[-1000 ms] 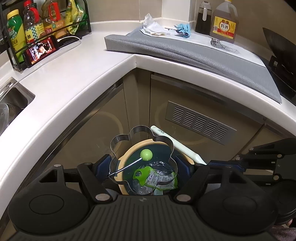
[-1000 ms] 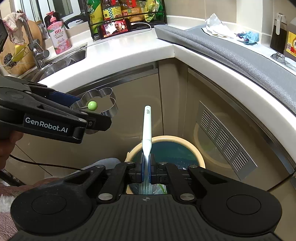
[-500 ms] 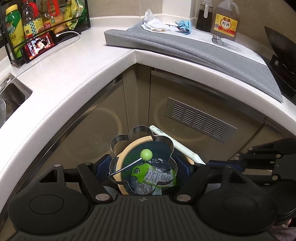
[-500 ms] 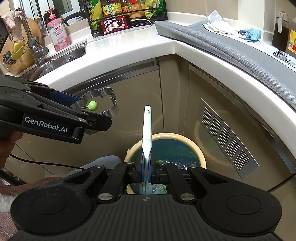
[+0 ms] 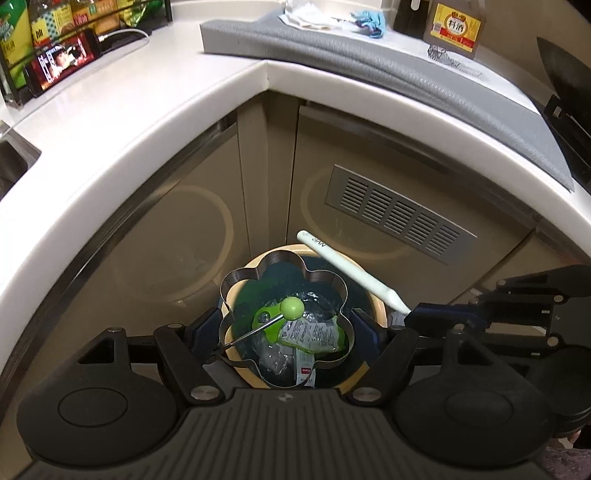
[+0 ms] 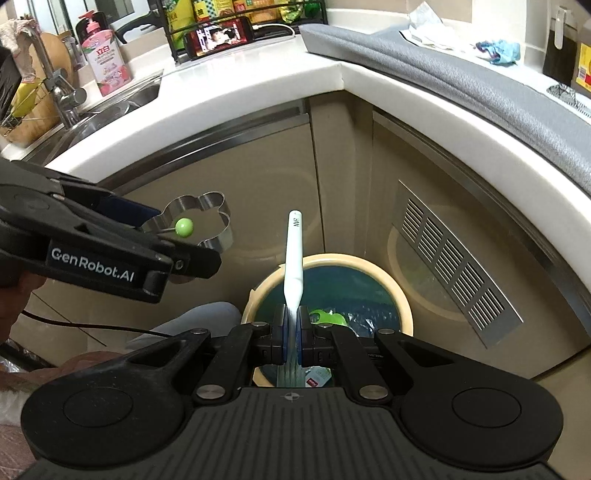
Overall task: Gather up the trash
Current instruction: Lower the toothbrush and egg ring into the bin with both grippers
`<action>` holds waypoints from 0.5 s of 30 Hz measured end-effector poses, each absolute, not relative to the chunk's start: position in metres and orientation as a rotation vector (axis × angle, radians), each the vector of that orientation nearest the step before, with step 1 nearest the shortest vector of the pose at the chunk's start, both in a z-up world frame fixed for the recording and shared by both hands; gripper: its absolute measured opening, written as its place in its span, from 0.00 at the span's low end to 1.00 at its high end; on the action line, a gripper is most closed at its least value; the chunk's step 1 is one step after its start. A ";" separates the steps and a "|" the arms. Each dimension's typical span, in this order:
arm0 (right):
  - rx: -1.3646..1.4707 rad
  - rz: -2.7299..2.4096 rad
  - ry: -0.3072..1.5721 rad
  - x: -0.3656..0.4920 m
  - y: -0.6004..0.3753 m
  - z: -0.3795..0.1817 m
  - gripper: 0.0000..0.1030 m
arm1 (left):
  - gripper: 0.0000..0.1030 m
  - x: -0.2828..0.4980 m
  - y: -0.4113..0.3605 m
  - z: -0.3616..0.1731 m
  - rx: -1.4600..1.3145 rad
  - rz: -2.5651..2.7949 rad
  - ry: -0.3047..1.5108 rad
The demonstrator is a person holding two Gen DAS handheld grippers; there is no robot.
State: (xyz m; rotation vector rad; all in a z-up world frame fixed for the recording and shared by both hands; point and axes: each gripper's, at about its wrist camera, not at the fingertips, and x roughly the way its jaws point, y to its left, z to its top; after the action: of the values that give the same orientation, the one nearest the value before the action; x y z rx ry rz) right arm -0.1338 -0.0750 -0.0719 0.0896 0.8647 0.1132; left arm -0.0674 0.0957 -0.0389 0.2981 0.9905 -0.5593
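Note:
My left gripper (image 5: 284, 328) is shut on a flower-shaped metal ring mould (image 5: 240, 275) with a green knob (image 5: 291, 308) on a wire handle. The ring hangs right over the beige-rimmed bin (image 5: 378, 306), lined with a dark bag. A green packet (image 5: 314, 332) and clear wrappers lie inside. In the right wrist view, the left gripper (image 6: 177, 258) holds the ring mould (image 6: 210, 197) up and left of the bin (image 6: 402, 306). My right gripper (image 6: 293, 321) is shut on a white plastic stick (image 6: 294, 251) that points up over the bin's rim. The stick (image 5: 347, 269) also crosses the left wrist view.
A white corner countertop (image 5: 147, 122) overhangs the bin, with cabinet doors and a vent grille (image 5: 399, 214) behind it. A grey mat (image 5: 406, 70), crumpled tissue (image 5: 306, 14), a sauce bottle (image 5: 454, 26), a phone (image 6: 221, 37), a soap bottle (image 6: 105, 59) and a sink (image 6: 122, 103) sit above.
My left gripper has sunk with the ring mould, so the bin fills more of the ring. The right gripper and the white stick have stayed put.

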 end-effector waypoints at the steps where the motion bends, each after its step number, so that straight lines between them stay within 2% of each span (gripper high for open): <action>1: 0.093 0.112 0.869 -0.132 -0.076 -0.073 0.05 | 0.77 -0.066 0.096 -0.041 0.298 -0.556 0.995; 15: 0.125 0.114 0.936 -0.112 -0.081 -0.091 0.05 | 0.77 -0.049 0.088 -0.062 0.311 -0.539 1.054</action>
State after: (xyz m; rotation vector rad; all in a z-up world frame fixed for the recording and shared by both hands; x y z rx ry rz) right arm -0.1120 -0.0813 -0.0908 0.1250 0.9356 0.1138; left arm -0.0485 0.0880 -0.0622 0.3107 1.0542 -0.5387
